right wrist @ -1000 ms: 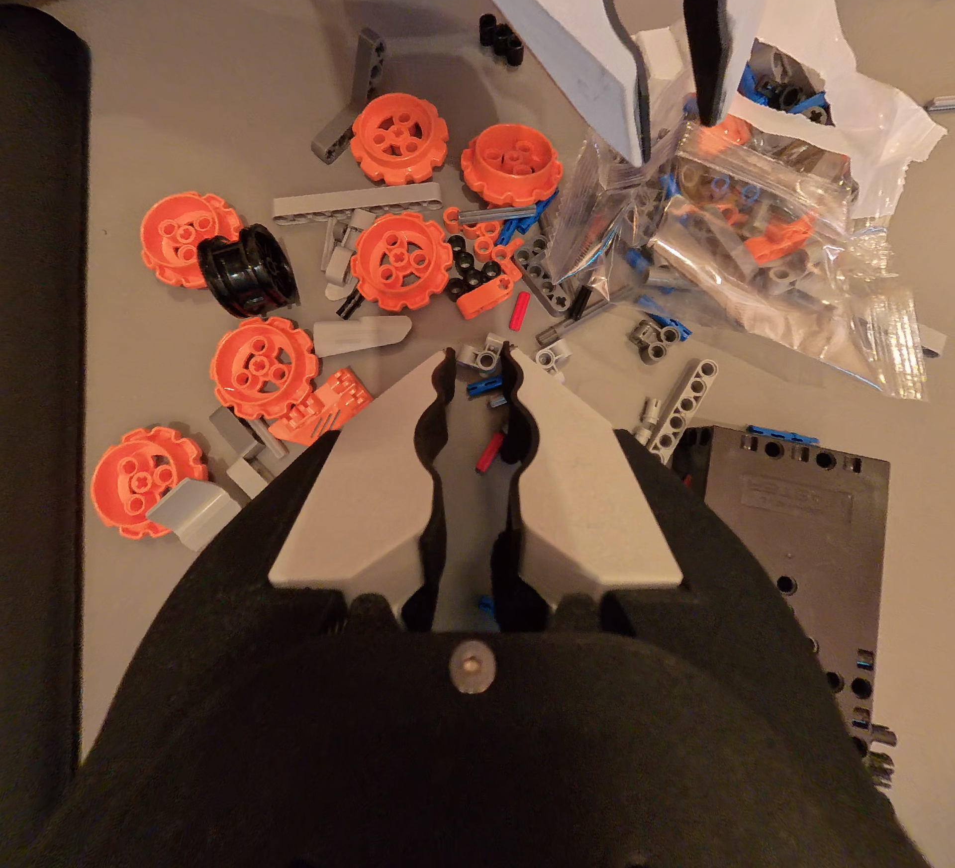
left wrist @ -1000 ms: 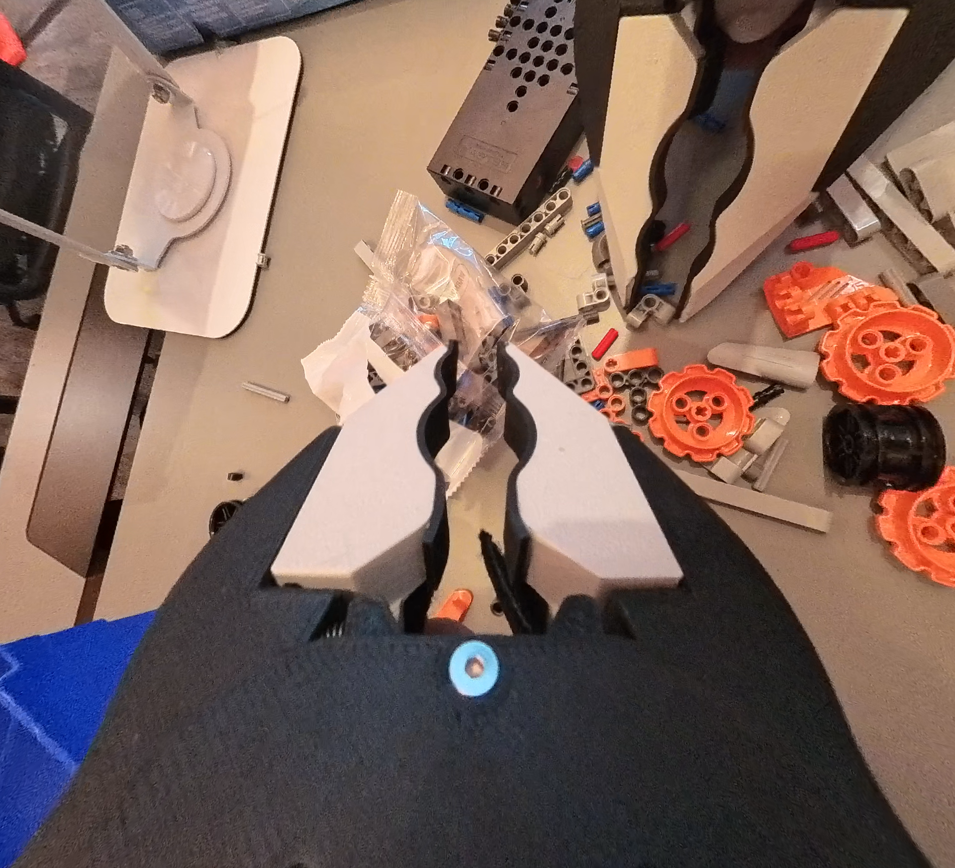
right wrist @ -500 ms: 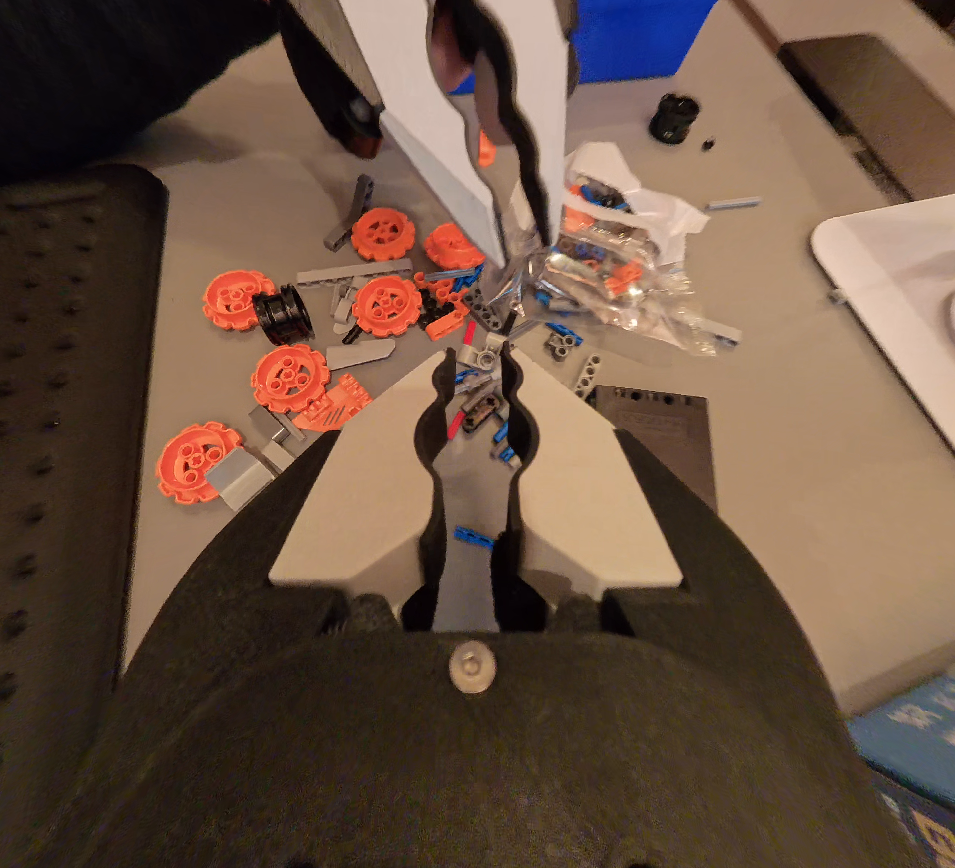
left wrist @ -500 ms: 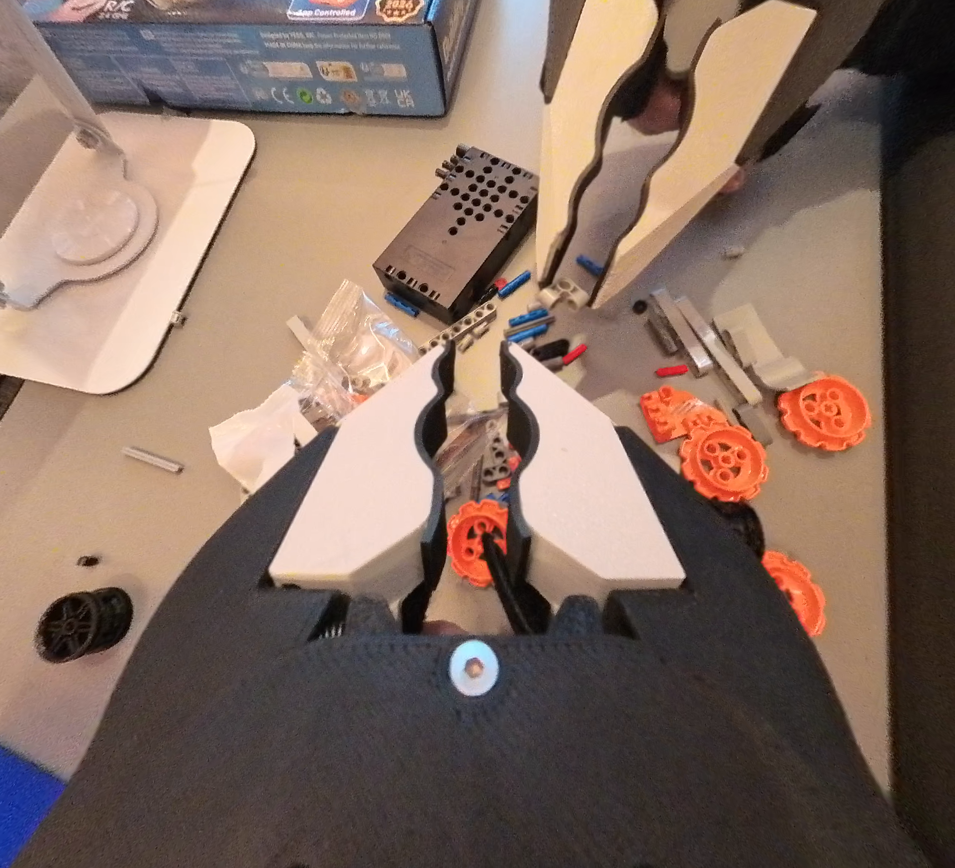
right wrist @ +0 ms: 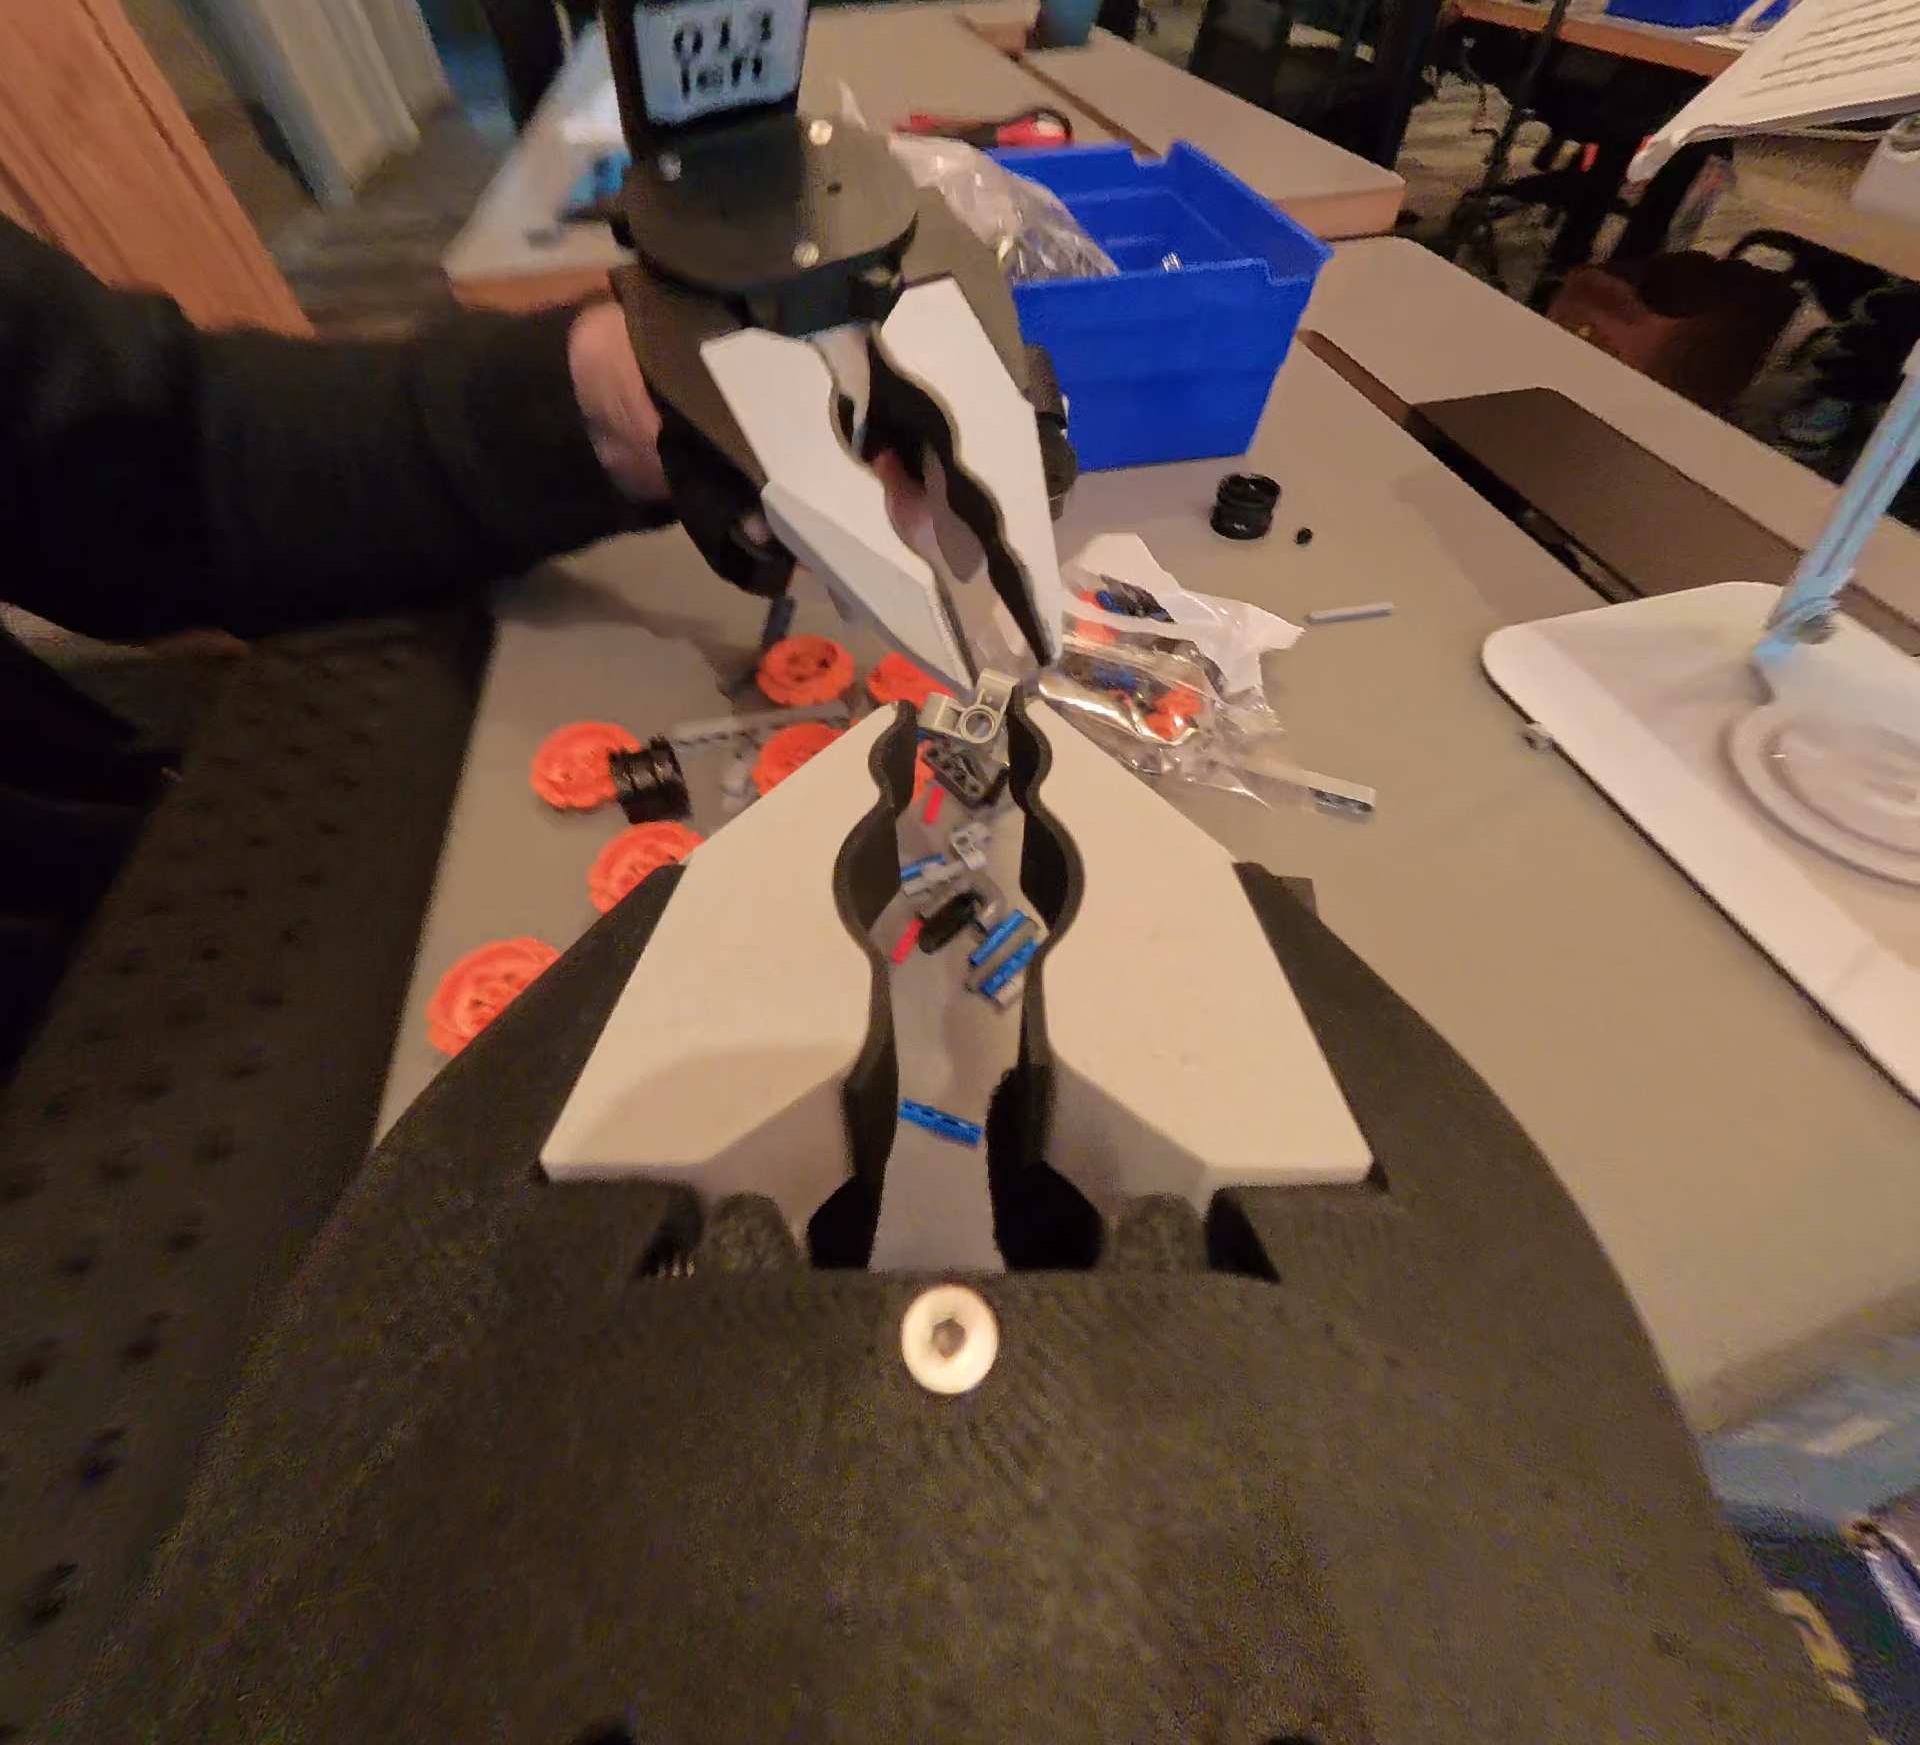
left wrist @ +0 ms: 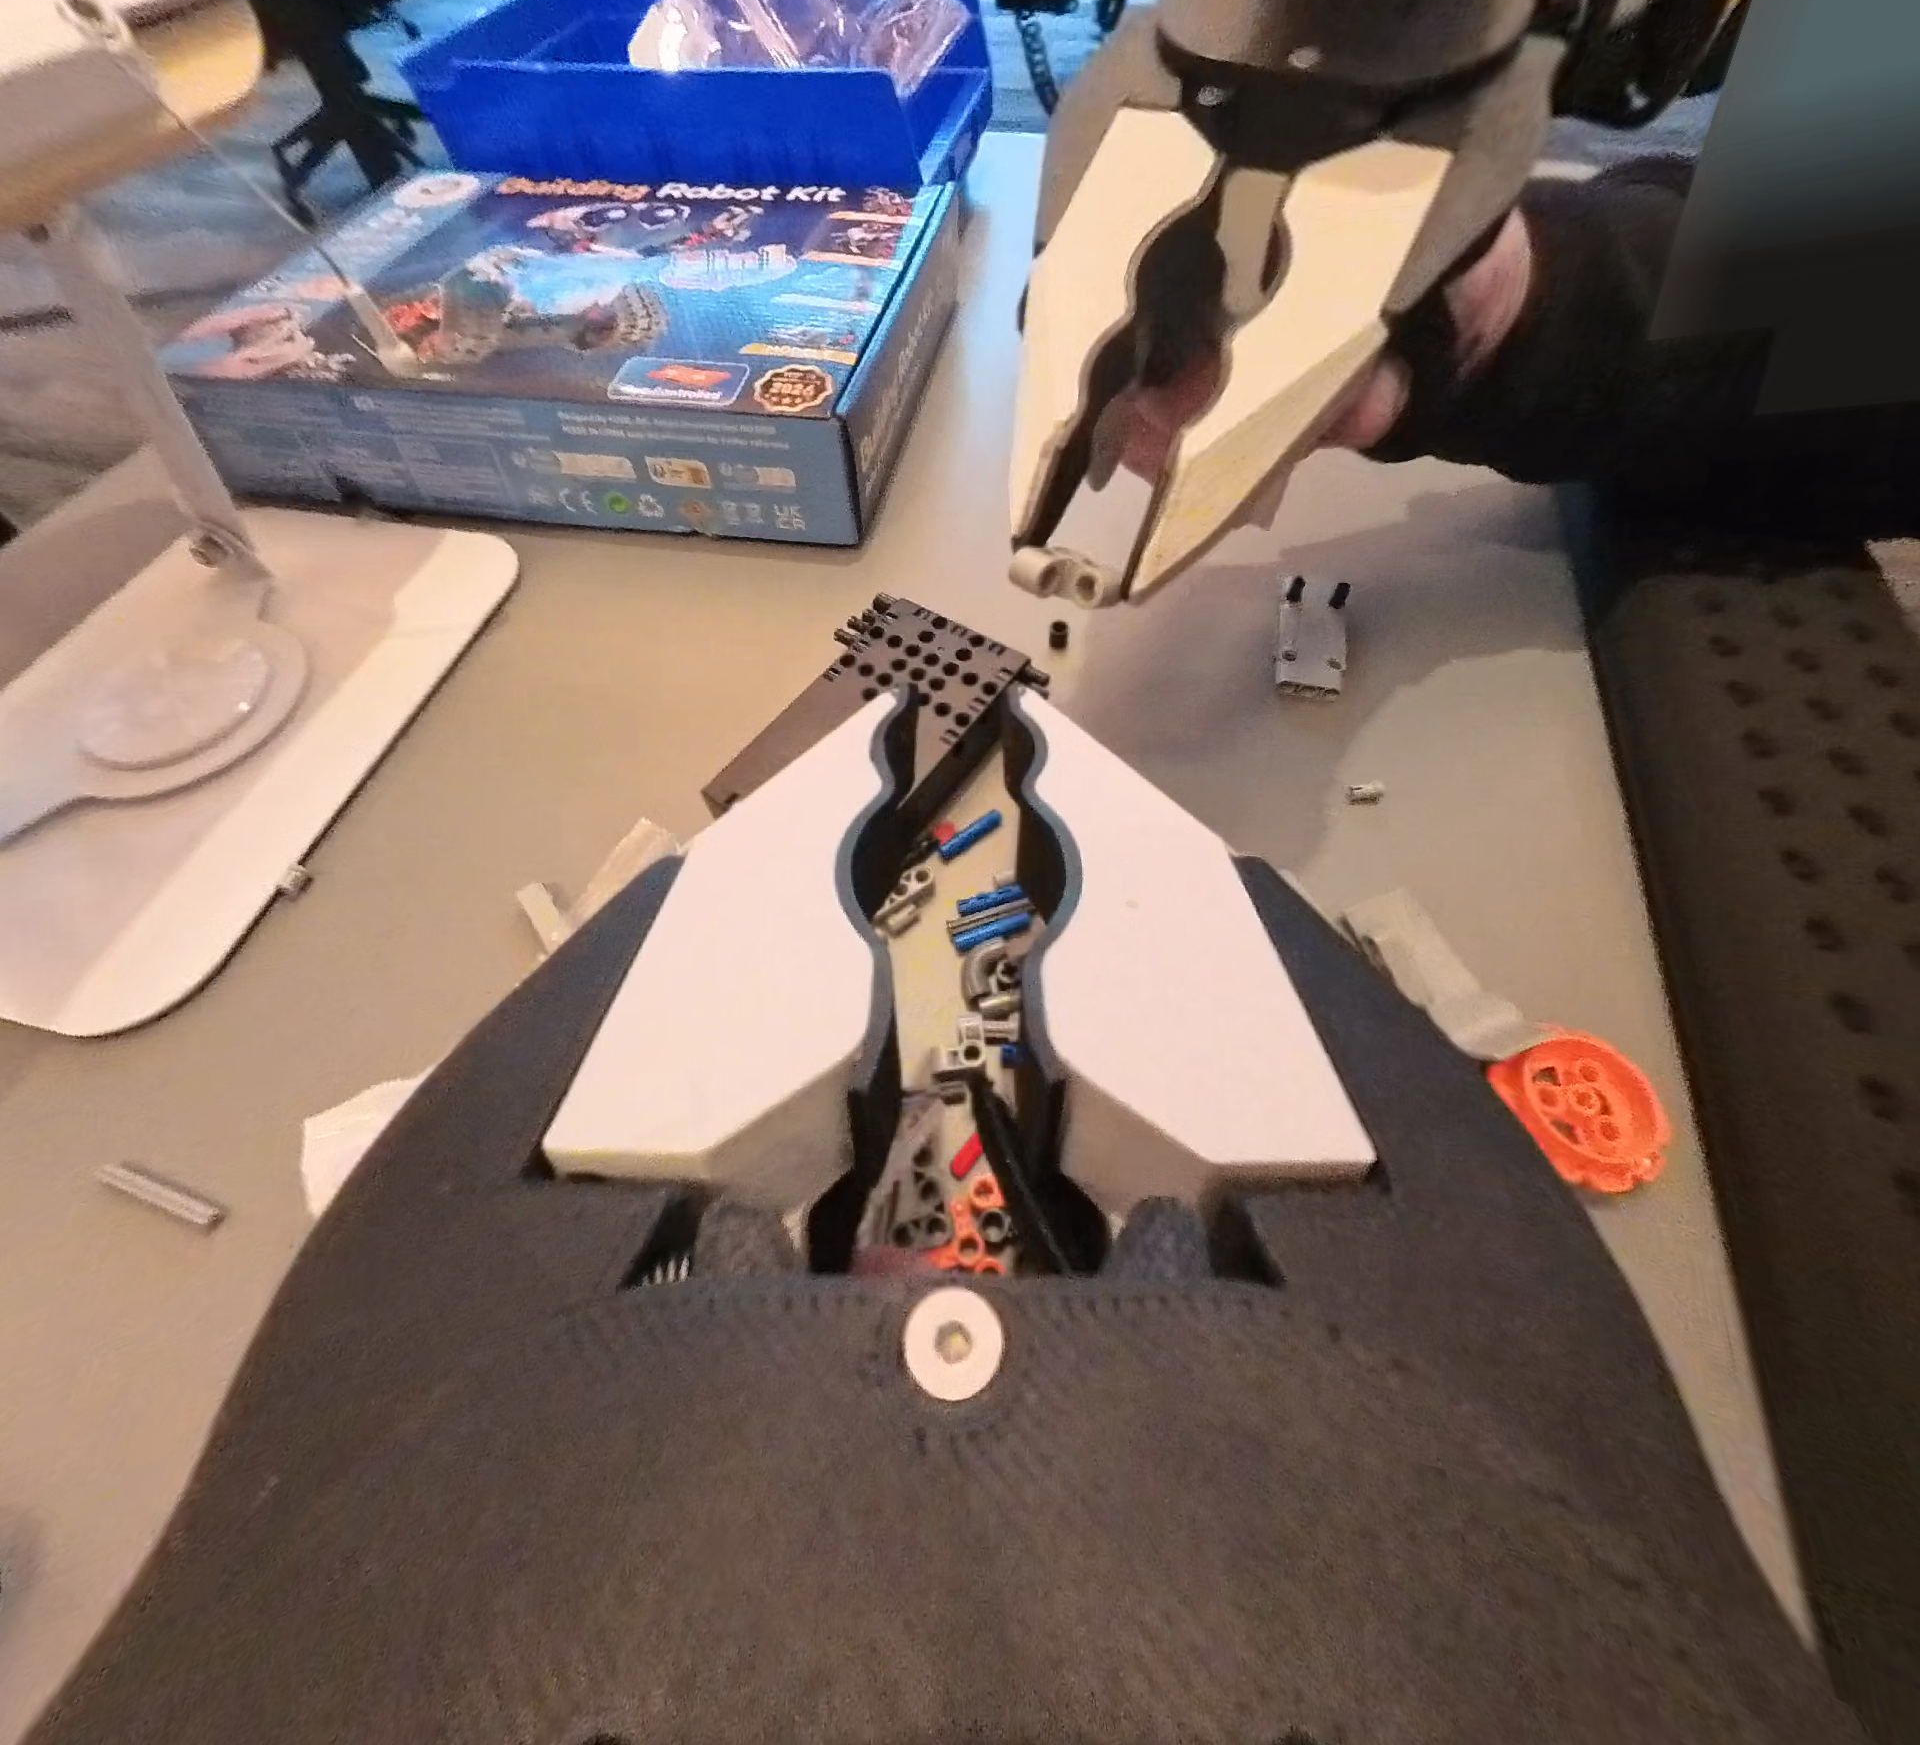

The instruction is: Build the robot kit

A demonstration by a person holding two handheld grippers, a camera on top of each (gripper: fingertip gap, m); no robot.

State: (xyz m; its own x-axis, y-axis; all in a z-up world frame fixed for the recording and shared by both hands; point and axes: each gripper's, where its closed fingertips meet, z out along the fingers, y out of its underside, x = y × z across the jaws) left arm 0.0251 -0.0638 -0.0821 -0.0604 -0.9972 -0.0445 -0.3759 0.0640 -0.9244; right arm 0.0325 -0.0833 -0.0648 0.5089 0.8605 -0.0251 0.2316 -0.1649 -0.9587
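My right gripper (right wrist: 961, 719) is shut on a small grey connector piece (right wrist: 971, 719) and holds it above the table. In the left wrist view the right gripper (left wrist: 1075, 575) hangs tilted with the grey piece (left wrist: 1060, 571) at its tips, a hand behind it. My left gripper (left wrist: 961, 703) is slightly open and empty, raised over a black perforated box (left wrist: 935, 687) and loose blue, grey and red pins (left wrist: 987, 916). In the right wrist view the left gripper (right wrist: 1003, 661) points down just above a clear bag of parts (right wrist: 1153, 687), close to the grey piece.
Orange gear wheels (right wrist: 644, 854) and a black hub (right wrist: 649, 776) lie beside a black perforated mat (right wrist: 208, 864). A blue kit box (left wrist: 582, 365), a blue bin (right wrist: 1153, 313), a white stand base (left wrist: 208, 760) and a grey part (left wrist: 1311, 646) sit around. My two grippers' fingertips are within a few centimetres of each other.
Both grippers have risen from the table and tilted up. The right gripper closed on the grey connector among the loose parts and lifted it. The left gripper has left the bag.
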